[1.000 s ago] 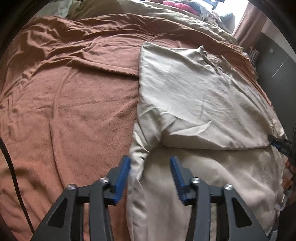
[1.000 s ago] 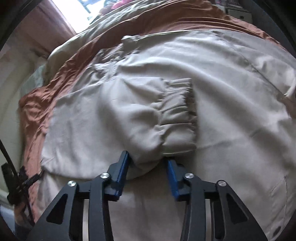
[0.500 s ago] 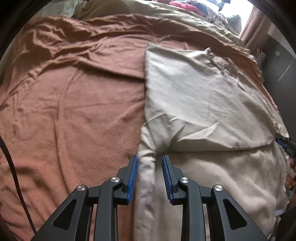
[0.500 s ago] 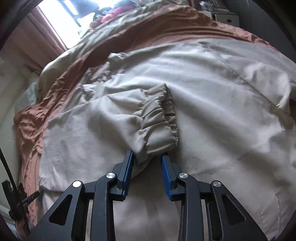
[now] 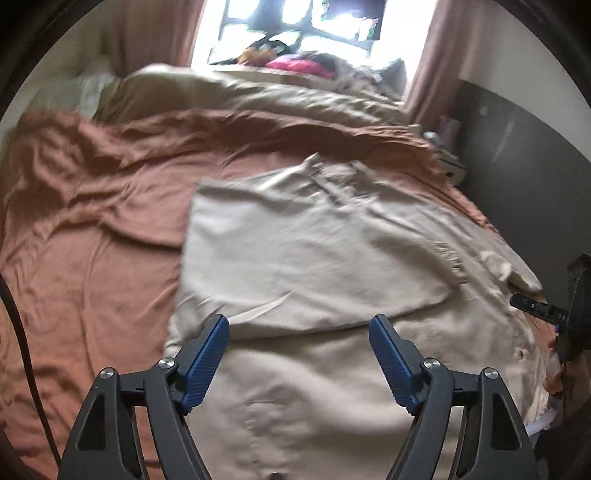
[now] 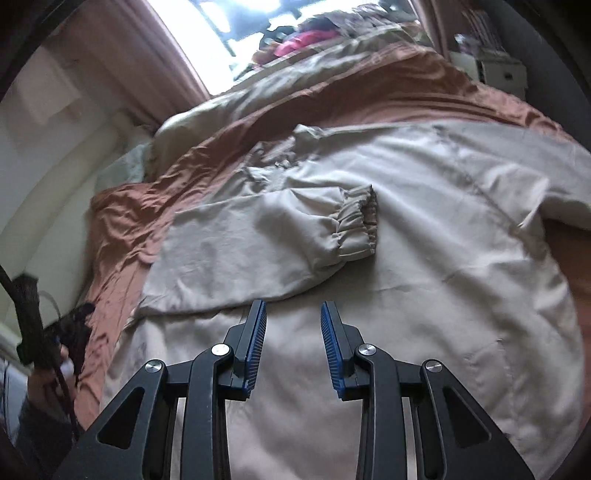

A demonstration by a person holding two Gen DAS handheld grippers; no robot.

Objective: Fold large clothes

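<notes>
While the left gripper (image 5: 298, 323) hovers with its fingers opening wide and nothing between them, the right gripper (image 6: 291, 308) holds its fingers apart, released and empty too. Just beyond both lies the beige jacket (image 5: 332, 387), spread flat on the bed (image 5: 92, 258), one sleeve (image 6: 258, 240) folded across its body. Farther off, seemingly, a clothes pile (image 5: 299, 64) sits under the window.

- Rust-brown blanket (image 5: 92, 236) spread over bed, wrinkled.
- Olive-beige duvet (image 5: 236, 96) bunched along far edge.
- Pink curtains (image 6: 122, 66) flank bright window (image 5: 303, 22).
- Heap of coloured clothes (image 5: 299, 64) below window.
- Dark cabinet (image 5: 524, 155), far right.
</notes>
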